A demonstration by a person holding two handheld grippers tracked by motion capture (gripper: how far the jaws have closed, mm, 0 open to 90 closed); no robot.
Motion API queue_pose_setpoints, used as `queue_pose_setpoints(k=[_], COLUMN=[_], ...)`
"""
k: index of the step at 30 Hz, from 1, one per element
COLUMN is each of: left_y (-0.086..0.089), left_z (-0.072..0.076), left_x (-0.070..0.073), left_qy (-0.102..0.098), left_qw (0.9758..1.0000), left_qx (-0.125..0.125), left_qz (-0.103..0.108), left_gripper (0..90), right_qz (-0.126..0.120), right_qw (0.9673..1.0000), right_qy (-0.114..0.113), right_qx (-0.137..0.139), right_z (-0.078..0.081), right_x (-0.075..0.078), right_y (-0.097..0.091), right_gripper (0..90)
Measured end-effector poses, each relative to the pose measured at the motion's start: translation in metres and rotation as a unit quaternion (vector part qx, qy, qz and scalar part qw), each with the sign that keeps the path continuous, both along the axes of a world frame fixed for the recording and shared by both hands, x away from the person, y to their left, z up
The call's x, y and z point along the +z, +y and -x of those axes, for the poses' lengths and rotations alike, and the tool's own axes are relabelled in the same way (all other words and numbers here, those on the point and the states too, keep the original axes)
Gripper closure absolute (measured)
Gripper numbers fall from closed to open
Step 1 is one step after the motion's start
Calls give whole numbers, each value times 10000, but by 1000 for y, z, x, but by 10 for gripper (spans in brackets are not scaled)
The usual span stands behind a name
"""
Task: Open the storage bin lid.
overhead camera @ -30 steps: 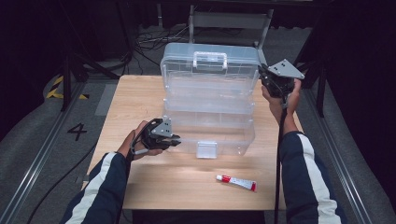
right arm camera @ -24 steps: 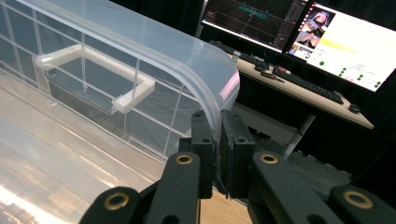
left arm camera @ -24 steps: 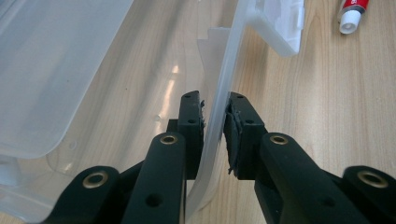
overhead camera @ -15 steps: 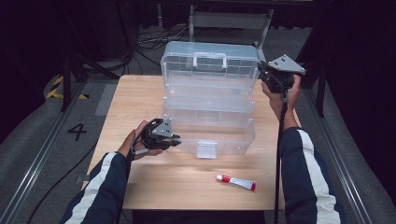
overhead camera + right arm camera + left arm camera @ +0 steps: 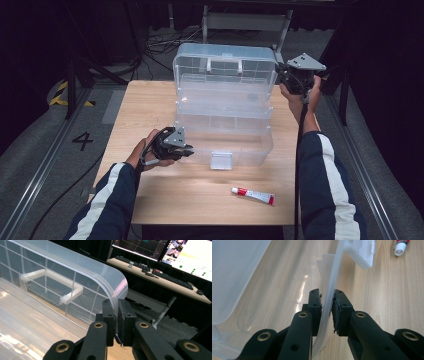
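On the light wooden table (image 5: 150, 110), the left gripper (image 5: 186, 150) sits at the near left corner of the clear plastic tiered storage box (image 5: 225, 115), its black jaws clamped on the box's thin near wall (image 5: 327, 307). The box stands mid-table, opened out, with its lid (image 5: 75, 267) raised at the far side. A small white tube with a red label (image 5: 253, 195) lies near and right. The right gripper (image 5: 285, 80) pinches the lid's far right edge.
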State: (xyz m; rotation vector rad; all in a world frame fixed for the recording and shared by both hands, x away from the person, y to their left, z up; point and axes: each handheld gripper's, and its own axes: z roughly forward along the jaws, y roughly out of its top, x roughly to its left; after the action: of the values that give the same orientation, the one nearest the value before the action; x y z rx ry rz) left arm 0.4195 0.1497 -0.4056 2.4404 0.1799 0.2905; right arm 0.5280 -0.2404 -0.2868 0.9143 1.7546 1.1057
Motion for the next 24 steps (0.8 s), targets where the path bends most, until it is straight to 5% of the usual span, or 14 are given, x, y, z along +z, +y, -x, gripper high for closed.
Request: queue_pose_setpoints(k=[11, 24], left_y=[-3, -3], left_z=[0, -2], left_x=[3, 3], left_qy=[24, 59], left_qw=[9998, 9997], left_qx=[6, -34], left_qz=[-221, -237], left_gripper=[795, 799], right_qz=[-44, 16], right_qw=[9997, 9992], right_qy=[213, 404], right_qx=[64, 30], right_z=[-13, -30], right_x=[3, 5], right_y=[-3, -1], right_gripper=[853, 848])
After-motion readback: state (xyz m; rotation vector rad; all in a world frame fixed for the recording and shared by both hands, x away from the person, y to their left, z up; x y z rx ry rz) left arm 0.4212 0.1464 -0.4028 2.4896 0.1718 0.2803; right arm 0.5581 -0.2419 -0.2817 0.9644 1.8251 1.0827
